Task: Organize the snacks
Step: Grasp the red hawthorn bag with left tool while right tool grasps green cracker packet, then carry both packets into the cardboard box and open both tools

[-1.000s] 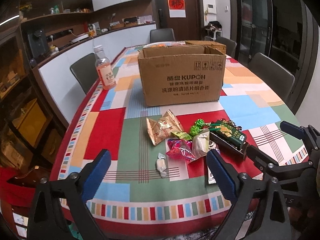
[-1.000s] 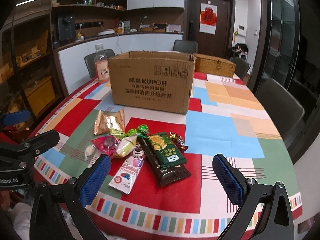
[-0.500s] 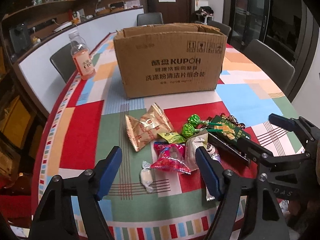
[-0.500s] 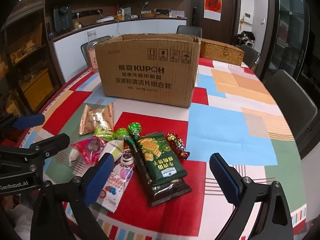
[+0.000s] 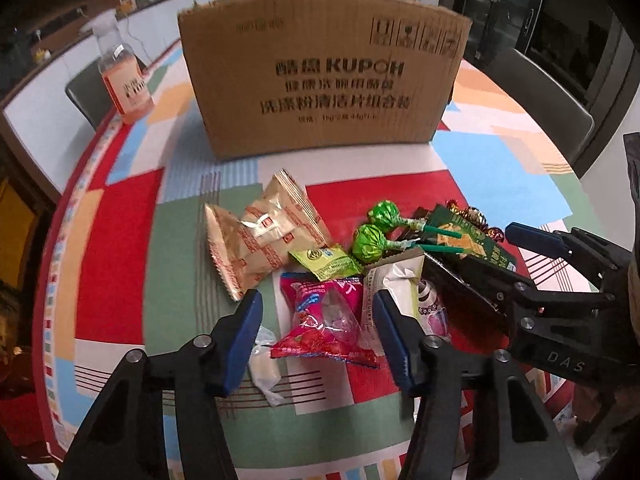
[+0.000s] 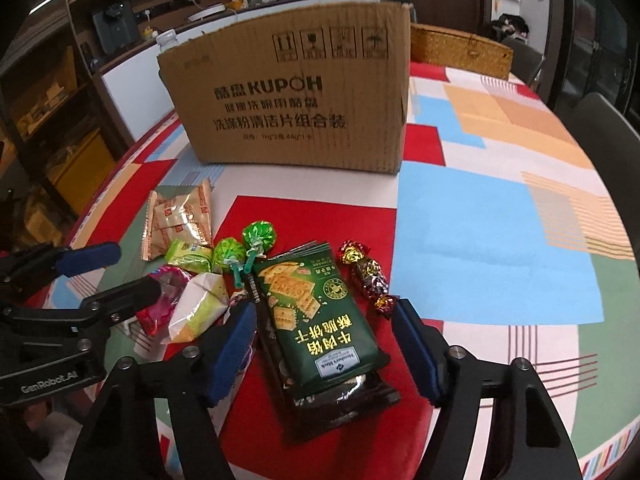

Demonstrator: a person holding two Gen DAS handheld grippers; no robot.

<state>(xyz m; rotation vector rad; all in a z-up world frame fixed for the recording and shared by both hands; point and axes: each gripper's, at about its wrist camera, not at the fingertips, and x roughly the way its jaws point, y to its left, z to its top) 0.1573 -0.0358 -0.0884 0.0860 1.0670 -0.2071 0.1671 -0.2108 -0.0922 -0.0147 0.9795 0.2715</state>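
Both hand-held grippers [image 5: 318, 332] [image 6: 324, 346] spread wide over snacks [image 6: 316, 308] on patchwork tablecloth [image 6: 500, 240], dining room.

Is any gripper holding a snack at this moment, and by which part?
Nothing is held. The left gripper is open around the pink packet; the right gripper is open around the green packet.
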